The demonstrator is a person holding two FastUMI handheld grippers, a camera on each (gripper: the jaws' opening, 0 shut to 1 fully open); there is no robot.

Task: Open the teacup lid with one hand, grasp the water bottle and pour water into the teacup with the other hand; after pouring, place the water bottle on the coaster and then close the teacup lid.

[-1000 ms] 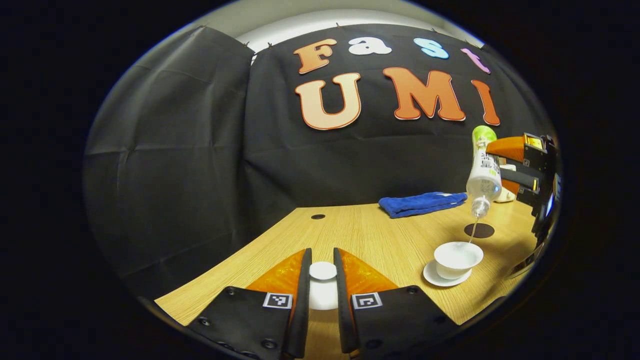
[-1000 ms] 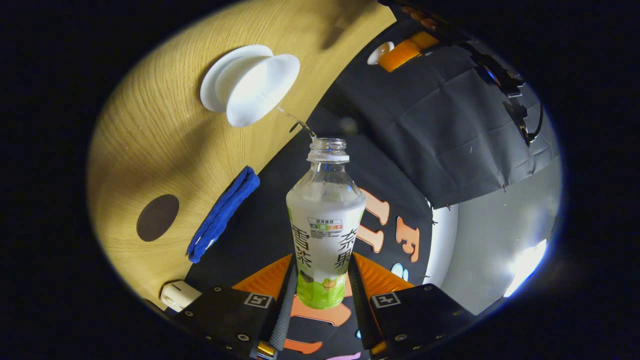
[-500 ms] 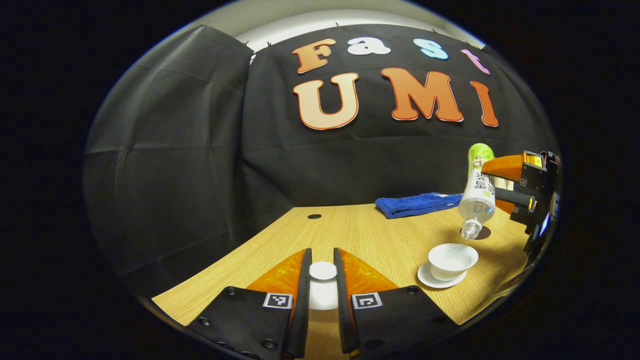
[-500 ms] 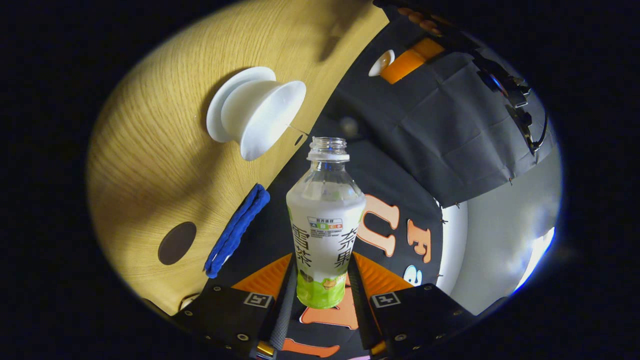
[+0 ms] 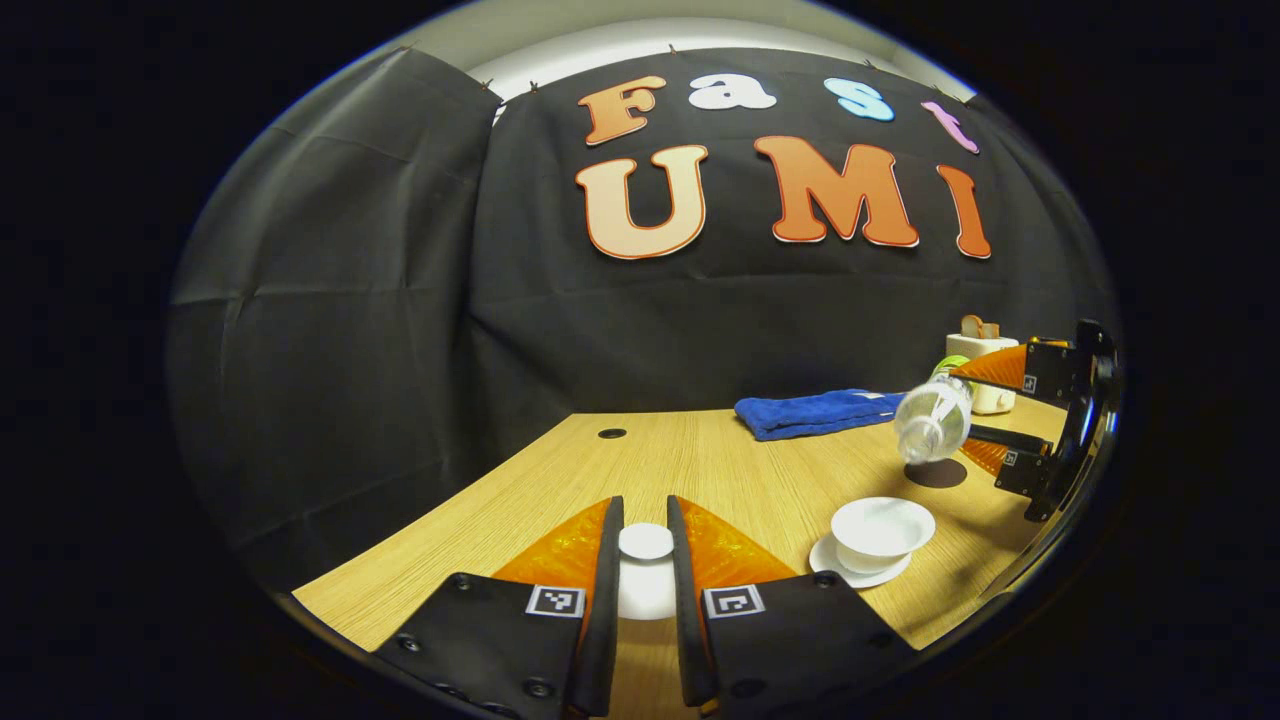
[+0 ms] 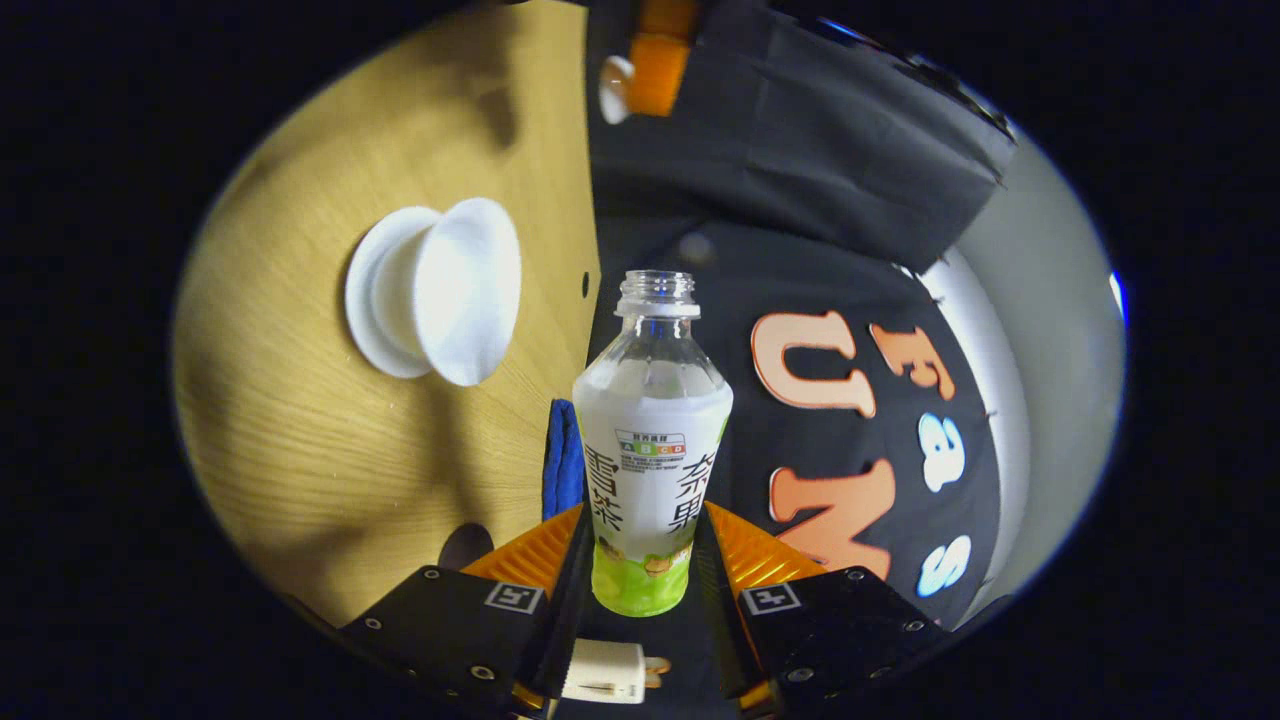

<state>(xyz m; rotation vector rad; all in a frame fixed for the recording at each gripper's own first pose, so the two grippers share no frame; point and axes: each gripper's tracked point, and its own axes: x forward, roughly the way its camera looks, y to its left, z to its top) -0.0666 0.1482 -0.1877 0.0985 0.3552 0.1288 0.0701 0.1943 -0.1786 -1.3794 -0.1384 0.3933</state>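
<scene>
Teacup sits uncovered on its saucer on the desk, near the dark coaster. Left tool grips the lid; right tool clamps the water bottle, tipped sideways above the desk.

The white teacup is standing open on its white saucer on the wooden table. Its white lid is being held away from it. The clear water bottle, uncapped, is lying nearly level above the dark round coaster.
</scene>
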